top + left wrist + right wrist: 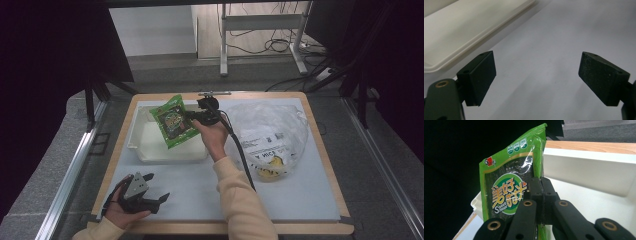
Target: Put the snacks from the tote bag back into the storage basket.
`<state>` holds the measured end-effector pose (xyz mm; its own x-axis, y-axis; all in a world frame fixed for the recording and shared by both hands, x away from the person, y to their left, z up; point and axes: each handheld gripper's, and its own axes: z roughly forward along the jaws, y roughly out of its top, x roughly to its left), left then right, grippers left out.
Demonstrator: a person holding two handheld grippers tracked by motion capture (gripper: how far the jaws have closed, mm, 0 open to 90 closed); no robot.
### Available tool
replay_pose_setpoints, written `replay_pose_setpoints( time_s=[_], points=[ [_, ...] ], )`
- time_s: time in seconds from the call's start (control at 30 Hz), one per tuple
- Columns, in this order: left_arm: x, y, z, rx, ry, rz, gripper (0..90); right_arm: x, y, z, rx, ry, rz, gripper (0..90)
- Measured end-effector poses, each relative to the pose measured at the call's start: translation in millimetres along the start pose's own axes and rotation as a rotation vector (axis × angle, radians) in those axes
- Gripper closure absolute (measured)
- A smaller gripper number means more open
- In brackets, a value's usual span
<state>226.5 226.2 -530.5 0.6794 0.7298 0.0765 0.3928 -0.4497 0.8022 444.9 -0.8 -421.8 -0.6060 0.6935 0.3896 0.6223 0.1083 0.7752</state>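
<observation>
A: Snack packet (173, 121) is hanging over the white tray (142, 150) in the high view, and the right gripper (192, 116) is pinching it by one edge. I'm judging that thin hold could be letting it swing or slip.

B: Agreed. The clear bag (267, 137) is lying just beside it on the bench (200, 192), so the trailing cable might be snagging it.

A: In the left gripper view, the left gripper (536, 75) is resting low over the bench with its fingers (480, 75) standing wide apart, holding nothing; the tray's rim (454, 60) is sitting near.

B: In the right gripper view, the fingers (541, 192) are pressing fully together on the packet's (506, 192) edge, above the tray wall (586, 173). A tilted packet could be catching that wall on release.
</observation>
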Motion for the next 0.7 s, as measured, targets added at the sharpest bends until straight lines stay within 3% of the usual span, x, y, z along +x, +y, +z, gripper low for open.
replay_pose_setpoints(
  time_s=[0.7],
  points=[
    [0.1, 0.0, -0.8, -0.001, 0.001, 0.0, 14.3, 10.3, -4.2, 32.7, 0.036, -0.04, 0.016, 90.0]
  ],
)
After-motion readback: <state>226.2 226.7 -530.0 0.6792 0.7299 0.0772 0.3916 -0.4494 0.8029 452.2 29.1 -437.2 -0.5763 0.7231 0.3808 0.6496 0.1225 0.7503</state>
